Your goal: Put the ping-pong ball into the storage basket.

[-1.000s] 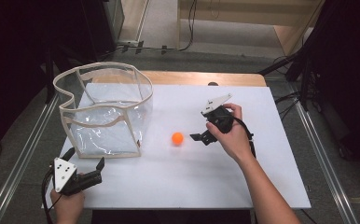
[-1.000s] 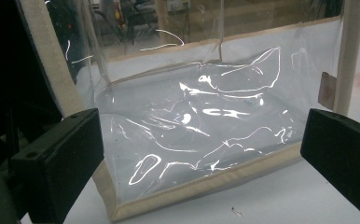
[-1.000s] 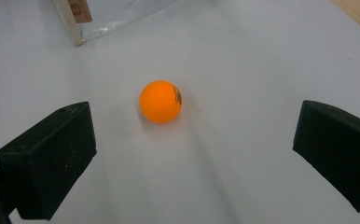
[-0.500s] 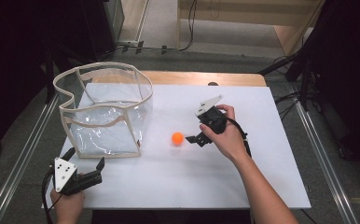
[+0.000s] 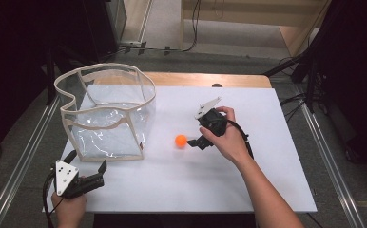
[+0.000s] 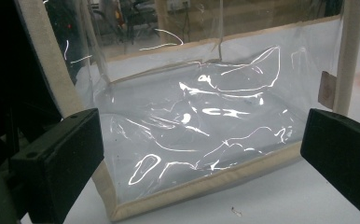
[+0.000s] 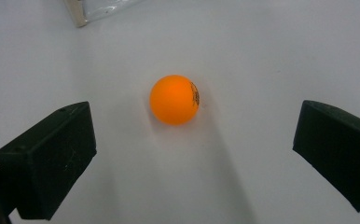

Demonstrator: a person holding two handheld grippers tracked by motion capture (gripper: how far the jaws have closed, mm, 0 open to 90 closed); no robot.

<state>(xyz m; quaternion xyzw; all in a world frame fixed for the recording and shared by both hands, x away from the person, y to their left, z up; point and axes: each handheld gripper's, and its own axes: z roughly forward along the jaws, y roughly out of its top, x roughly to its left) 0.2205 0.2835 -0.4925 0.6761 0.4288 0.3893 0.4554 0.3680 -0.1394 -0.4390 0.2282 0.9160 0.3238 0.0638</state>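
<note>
1. Gripper work at a white tabletop (image 5: 267, 180): my right gripper (image 5: 194, 141) hangs low over the board with its jaws spread wide and nothing between them yet, lined up so the orange ball sits ahead of the gap.

2. Largest thing on the tabletop is the clear plastic bag (image 5: 106, 116) with cream fabric trim, standing upright and open-topped toward the far left. Standing open like that, it looks to me like the place the ball is meant to go, since its mouth can take a drop from above.

3. My left gripper (image 5: 87, 178) rests near the front left corner, just short of the bag's near wall, jaws parted and holding nothing. I judge it waits there so it can steady the bag if the floppy wall shifts; in the left gripper view the bag's bottom seam (image 6: 206, 184) lies straight ahead between the jaws.

4. Smallest is the orange ball (image 5: 180, 140), alone on bare white surface, a little right of the bag's near right corner and apart from it. In the right gripper view it lies centred ahead of the jaws, not touching either, some dark print on its side.

5. A round ball can roll off at a nudge, so I would close on it evenly from both sides.
</note>
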